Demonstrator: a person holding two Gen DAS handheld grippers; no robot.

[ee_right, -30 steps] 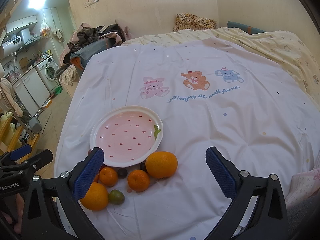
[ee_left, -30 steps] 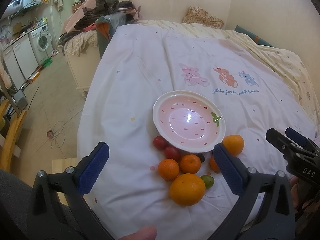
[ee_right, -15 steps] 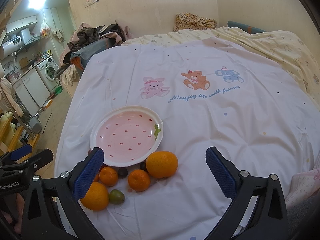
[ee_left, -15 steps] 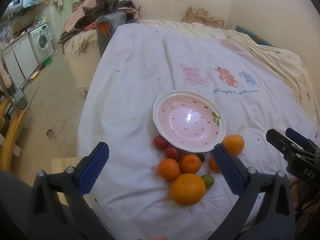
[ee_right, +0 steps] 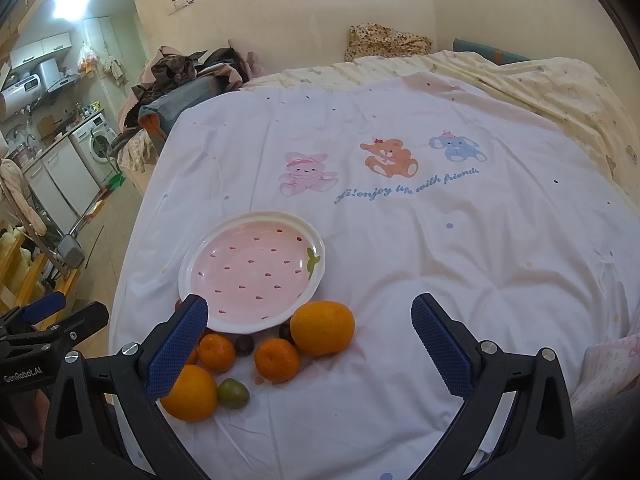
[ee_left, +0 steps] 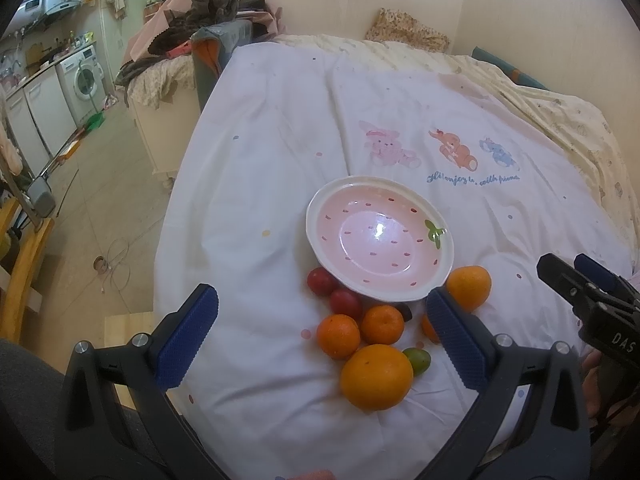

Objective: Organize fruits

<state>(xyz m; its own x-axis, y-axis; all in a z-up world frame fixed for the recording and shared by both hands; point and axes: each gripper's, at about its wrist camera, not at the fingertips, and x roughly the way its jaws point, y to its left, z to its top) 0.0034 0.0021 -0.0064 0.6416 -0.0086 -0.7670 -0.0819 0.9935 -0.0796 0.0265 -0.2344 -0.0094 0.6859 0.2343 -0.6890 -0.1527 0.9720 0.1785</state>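
Resting on a white bed cover (ee_right: 420, 264) printed with cartoon animals, a pink strawberry-patterned plate (ee_left: 380, 240) sits near the cover's left edge, holding nothing. The fruit lies in a loose cluster along the plate's near rim, all of it on the cover. In the left wrist view, two red fruits (ee_left: 334, 291) sit at the plate's near-left edge, two small oranges (ee_left: 360, 330) lie side by side just nearer, and a large orange (ee_left: 376, 377) is nearest of all, with a small green fruit (ee_left: 418, 361) touching its right side. Another large orange (ee_left: 469, 288) sits at the plate's near-right edge (partly behind a blue pad), and a dark fruit (ee_right: 244, 345) lies tucked against the rim between the small oranges.

The left tongs (ee_left: 320, 340) hover above the cluster with their jaws wide apart, gripping nothing. The right tongs (ee_right: 312, 350) hang to the right, likewise spread wide and empty.

Beyond the bed, far left, a washing machine (ee_left: 86, 76) stands in a kitchen area.
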